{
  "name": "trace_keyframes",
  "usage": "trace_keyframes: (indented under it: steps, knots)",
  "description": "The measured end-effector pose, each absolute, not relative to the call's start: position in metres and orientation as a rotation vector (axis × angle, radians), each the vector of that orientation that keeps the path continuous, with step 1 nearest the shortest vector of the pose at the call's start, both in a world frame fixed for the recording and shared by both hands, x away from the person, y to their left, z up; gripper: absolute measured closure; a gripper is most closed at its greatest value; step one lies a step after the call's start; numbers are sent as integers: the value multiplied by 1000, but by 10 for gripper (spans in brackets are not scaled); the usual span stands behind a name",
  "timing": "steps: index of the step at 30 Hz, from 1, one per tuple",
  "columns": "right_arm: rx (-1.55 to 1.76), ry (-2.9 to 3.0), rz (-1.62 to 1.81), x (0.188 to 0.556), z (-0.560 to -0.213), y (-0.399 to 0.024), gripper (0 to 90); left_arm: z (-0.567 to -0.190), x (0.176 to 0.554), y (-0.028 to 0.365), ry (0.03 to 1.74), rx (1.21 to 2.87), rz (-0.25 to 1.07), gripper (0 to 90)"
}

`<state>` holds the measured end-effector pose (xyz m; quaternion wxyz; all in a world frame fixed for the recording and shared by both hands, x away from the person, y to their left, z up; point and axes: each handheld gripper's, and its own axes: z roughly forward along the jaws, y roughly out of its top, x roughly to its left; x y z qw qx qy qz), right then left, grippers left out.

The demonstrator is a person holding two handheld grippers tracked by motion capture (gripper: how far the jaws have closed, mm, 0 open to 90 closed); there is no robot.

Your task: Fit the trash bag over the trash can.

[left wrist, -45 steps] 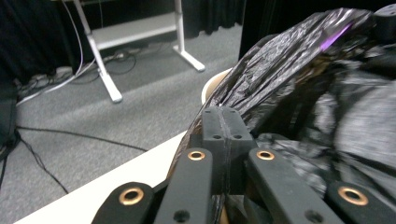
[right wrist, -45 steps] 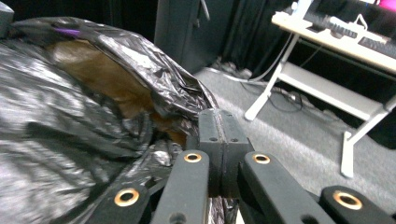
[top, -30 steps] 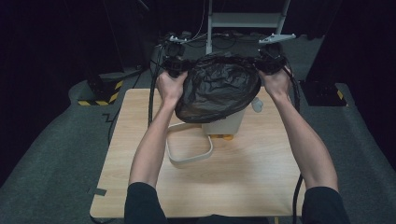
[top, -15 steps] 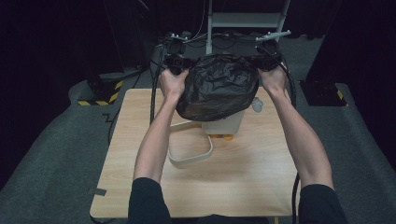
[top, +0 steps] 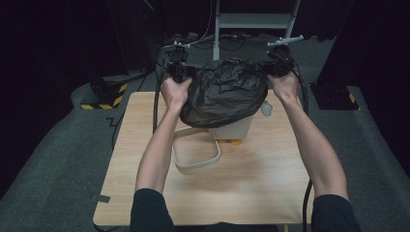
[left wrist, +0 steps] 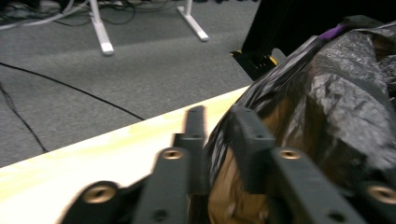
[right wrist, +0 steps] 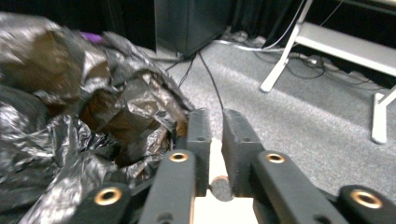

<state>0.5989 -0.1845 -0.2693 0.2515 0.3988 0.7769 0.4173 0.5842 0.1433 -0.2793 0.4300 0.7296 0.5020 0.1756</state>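
The black bag (top: 225, 92) is spread between both grippers, above the white bin (top: 232, 128) on the table (top: 145, 159). The jaws of the left gripper (left wrist: 217, 121) have just been opening, with bag film in the gap. The jaws of the right gripper (right wrist: 215, 119) have also been opening; the gap is narrow and seems empty, though the view is blurred. The rim should be lowered evenly around the bin mouth before the film is let go fully.

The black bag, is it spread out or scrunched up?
Spread out. The black bag stretches between the left gripper and the right gripper, draped over the white bin.
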Motion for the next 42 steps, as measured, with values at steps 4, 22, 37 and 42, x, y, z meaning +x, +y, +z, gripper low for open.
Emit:
trace_keyframes:
  steps: [4, 22, 37, 42]
  knots:
    - [1066, 2065, 1176, 586, -256, -192, 710, -270, 570, 150, 1238, 1774, 473, 540]
    - [866, 2255, 1283, 532, -236, -151, 604, -261, 505, 156, 1093, 1787, 482, 385]
    - [755, 2314, 1280, 493, -259, -170, 600, -276, 495, 150, 1099, 1835, 490, 382]
    - [738, 2300, 1314, 488, -262, -174, 607, -272, 489, 150, 1076, 1813, 492, 375]
